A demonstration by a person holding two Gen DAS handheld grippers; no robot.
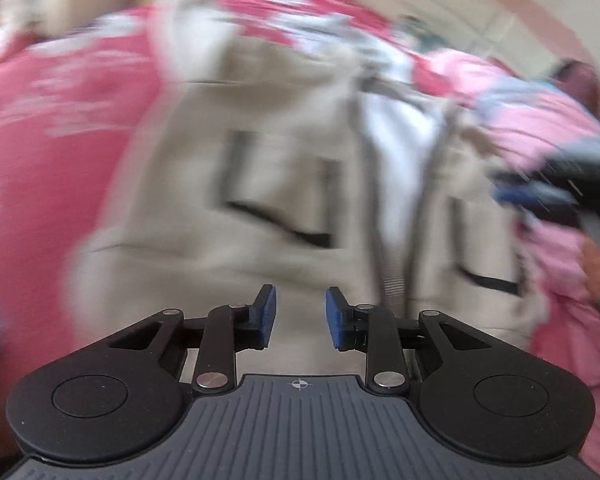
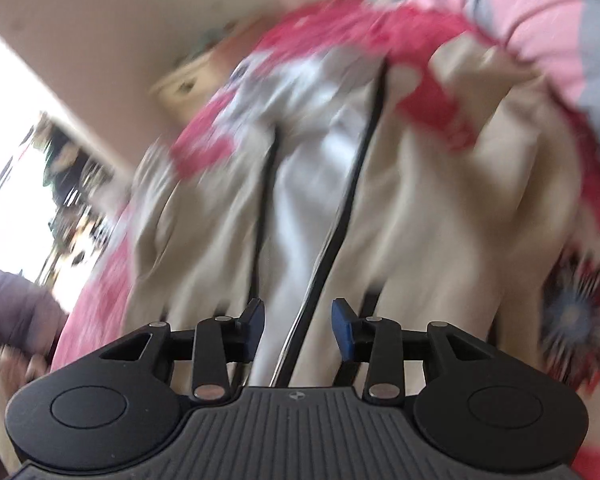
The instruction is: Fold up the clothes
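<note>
In the left wrist view, the left hand-held gripper (image 1: 301, 316) is hovering open and empty, the beige jacket (image 1: 268, 184) lying spread ahead of it. In the right wrist view, the right hand-held gripper (image 2: 298, 330) is also standing open, the jacket's zipper edge (image 2: 340, 200) running between its fingers; closing now is risking catching only one thin layer, because everything is blurred.

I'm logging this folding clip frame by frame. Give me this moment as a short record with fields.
garment in front: beige jacket, unzipped, dark zipper edges apart, white lining showing
surface beneath: pink patterned cloth
left gripper: open, nothing between the fingers
right gripper: open, zipper edge running between the fingers, not clamped
image quality: both views motion-blurred
fold state: not yet folded
</note>
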